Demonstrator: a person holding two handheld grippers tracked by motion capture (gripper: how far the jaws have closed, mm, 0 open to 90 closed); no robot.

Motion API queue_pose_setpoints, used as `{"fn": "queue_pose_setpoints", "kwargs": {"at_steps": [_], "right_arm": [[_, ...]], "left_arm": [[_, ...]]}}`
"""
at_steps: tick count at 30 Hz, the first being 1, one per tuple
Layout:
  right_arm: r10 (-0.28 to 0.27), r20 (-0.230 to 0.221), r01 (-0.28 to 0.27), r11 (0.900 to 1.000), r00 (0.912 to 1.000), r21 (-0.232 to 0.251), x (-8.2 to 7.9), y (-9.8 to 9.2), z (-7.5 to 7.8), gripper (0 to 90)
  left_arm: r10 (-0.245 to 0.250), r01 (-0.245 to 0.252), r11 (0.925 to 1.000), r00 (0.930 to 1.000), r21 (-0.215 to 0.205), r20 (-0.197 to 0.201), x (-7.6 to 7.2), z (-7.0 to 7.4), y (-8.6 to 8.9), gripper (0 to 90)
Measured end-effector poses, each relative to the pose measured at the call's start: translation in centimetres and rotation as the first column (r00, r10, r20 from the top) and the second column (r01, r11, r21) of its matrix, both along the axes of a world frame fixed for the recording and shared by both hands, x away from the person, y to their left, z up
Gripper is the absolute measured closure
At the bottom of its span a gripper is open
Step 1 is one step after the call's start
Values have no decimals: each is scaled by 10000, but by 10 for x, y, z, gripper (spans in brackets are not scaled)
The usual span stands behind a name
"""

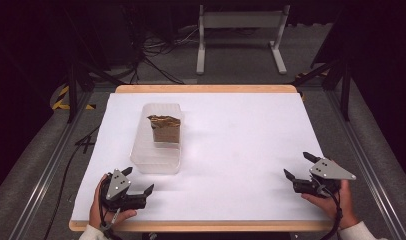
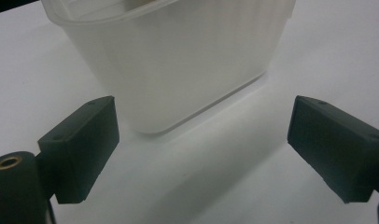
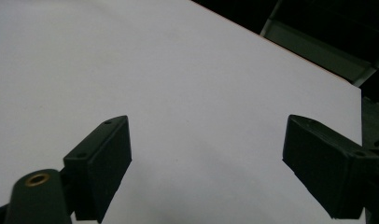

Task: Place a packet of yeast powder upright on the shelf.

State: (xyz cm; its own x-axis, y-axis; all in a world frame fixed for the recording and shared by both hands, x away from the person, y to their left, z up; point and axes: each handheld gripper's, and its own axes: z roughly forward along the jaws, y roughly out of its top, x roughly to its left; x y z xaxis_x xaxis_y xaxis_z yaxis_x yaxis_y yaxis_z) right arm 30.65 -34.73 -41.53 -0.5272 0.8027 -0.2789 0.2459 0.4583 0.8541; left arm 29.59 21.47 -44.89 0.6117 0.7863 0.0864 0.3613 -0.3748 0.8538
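High view: a clear tub [image 1: 157, 145] stands on the white table [image 1: 231, 150], left of centre, with a brown block [image 1: 164, 128] inside its far half. The block's top looks crumpled and darker than its sides.

The left gripper [image 1: 140, 183] rests at the near left corner of the table, held in the left hand [image 1: 102, 202]. Its jaws stand spread, with nothing between them. The tub sits just ahead of the fingertips, close but not touching; the block lies farther off, beyond the tub's near half.

From the left gripper view, the tub [image 2: 178, 60] rises directly in front of the two black fingers [image 2: 80, 144], its rounded near corner lying between them and a little beyond their tips. Bare table shows between the pads and the tub wall. The tub's wall is cloudy, so the block cannot be made out through it here.

The right gripper [image 1: 298, 166] is at the near right of the table, held in the right hand [image 1: 333, 200], well apart from the tub. Its jaws are also spread wide and hold nothing.

From the right gripper view, the fingers [image 3: 101, 161] frame plain white table [image 3: 178, 84], whose far edge runs slantwise above the tips, with dark floor past it.
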Motion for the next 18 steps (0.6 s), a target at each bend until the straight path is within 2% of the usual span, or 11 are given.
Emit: {"fn": "queue_pose_setpoints", "kwargs": {"at_steps": [8,12,14,18], "right_arm": [[-117,-324,118,9999,9994,44,-6,-14,-9,149],[-197,-403,209,9993,9990,300,-10,-21,-12,144],[-252,-477,281,9977,9985,610,-11,-25,-14,140],[-345,-343,368,9968,9988,706,-15,-29,-15,137]], "left_arm": [[-11,11,10000,10000,-14,-20,1,0,0,99],[-5,5,10000,10000,-19,-29,1,0,-1,99],[-13,13,10000,10000,-16,-3,1,0,-1,99],[-27,27,10000,10000,-27,-9,1,0,-1,99]]}}
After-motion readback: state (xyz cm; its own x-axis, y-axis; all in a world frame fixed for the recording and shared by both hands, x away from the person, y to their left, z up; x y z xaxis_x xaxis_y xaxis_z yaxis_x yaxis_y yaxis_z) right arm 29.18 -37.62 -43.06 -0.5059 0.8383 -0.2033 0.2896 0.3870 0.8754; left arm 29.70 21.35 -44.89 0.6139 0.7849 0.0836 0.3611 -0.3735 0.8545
